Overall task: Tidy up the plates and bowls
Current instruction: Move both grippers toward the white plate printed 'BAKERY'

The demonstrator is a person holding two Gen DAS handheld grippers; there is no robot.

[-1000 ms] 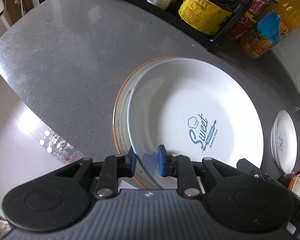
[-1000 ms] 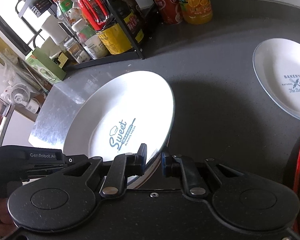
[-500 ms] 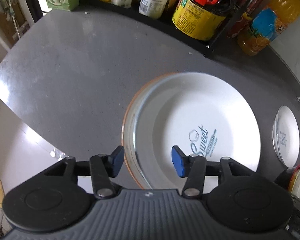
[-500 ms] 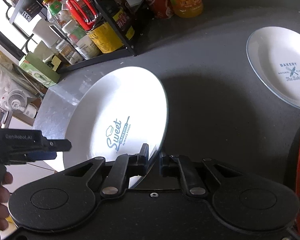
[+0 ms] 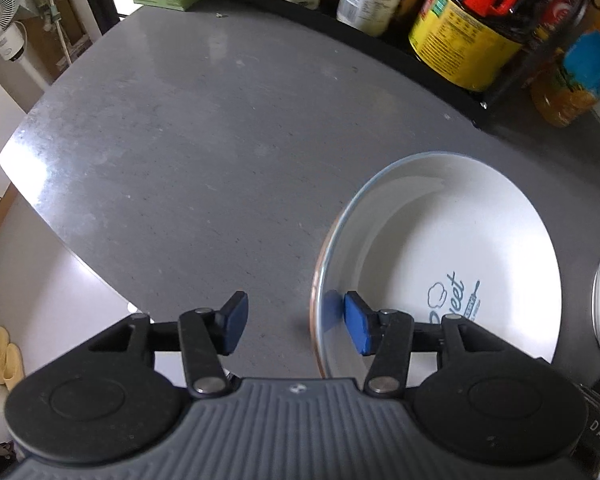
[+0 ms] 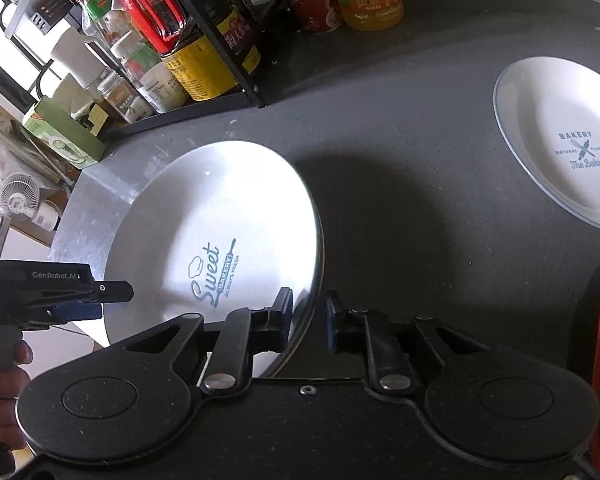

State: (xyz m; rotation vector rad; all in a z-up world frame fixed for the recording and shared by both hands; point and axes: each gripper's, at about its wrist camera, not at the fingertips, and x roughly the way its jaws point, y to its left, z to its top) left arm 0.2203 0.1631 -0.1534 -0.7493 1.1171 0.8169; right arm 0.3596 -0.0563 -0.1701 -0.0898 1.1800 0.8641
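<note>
the step in hand looks like stacking the big plates, and i think it is at the let-go part.

on the left, the left tongs (image 5: 292,326) are wide open and hold nothing. seen from their own camera, the sweet plate (image 5: 452,264) lies at about 2 o'clock from them. its near rim runs through the gap between the two blue pads, much closer to the right pad (image 5: 356,328), which sits over the inside of the plate. the left pad (image 5: 234,328) is well apart from the rim, over the bare grey table (image 5: 204,152). a thin orange edge (image 5: 313,312) peeks out under the rim, so i think another plate lies below it.

in the middle, the sweet plate looks to lie flat on the table, in front of the rack of bottles (image 6: 204,52).

to the right, the right tongs (image 6: 309,314) have the plate's rim between their pads. the pads are close together. i cannot tell if they pinch the rim or have just let go.

far right, at 2 o'clock from the right tongs, the bakery plate (image 6: 560,140) lies alone, well apart.

next, i think both tongs must back away from the rim without dragging it. then the bakery plate needs picking up by its edge.
</note>
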